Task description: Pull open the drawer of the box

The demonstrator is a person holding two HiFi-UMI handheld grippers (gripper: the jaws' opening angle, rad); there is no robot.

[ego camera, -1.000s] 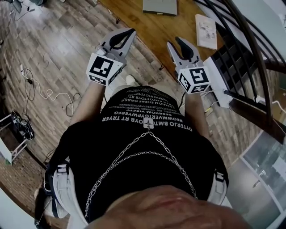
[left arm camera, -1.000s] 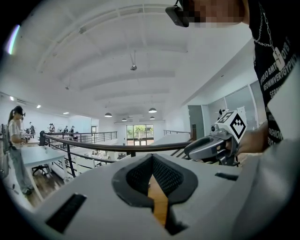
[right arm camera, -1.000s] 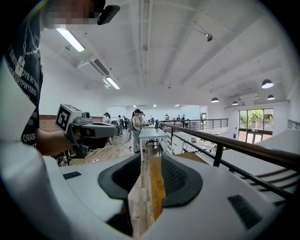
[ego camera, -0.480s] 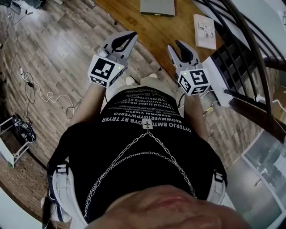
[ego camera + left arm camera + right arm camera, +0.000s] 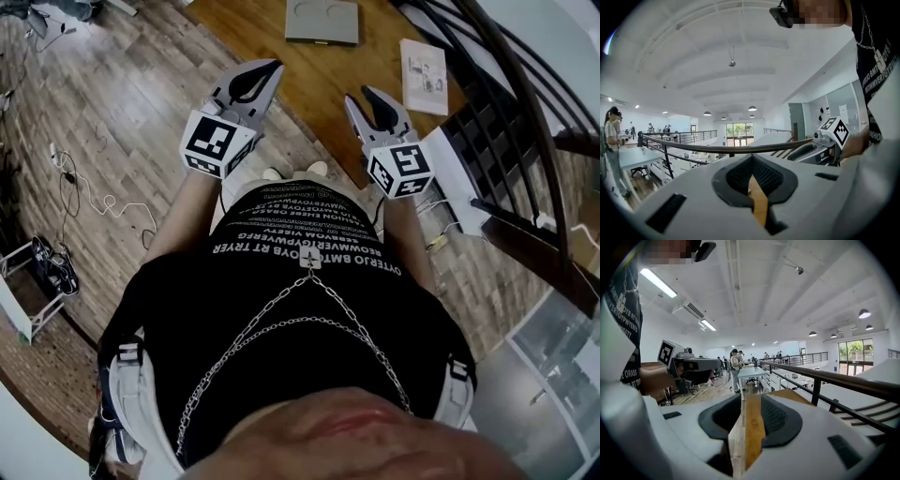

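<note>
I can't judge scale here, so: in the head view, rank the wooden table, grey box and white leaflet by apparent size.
1. wooden table, clearly largest.
2-3. grey box and white leaflet look alike; the box meets the picture's top edge, so unranked.

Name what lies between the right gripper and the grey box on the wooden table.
Only bare wooden table lies between the right gripper and the grey box. The head view shows this stretch.

Place: open-plan office, mezzanine level | Evidence: railing, desks with people, pendant lamps, wood-plank floor
</note>
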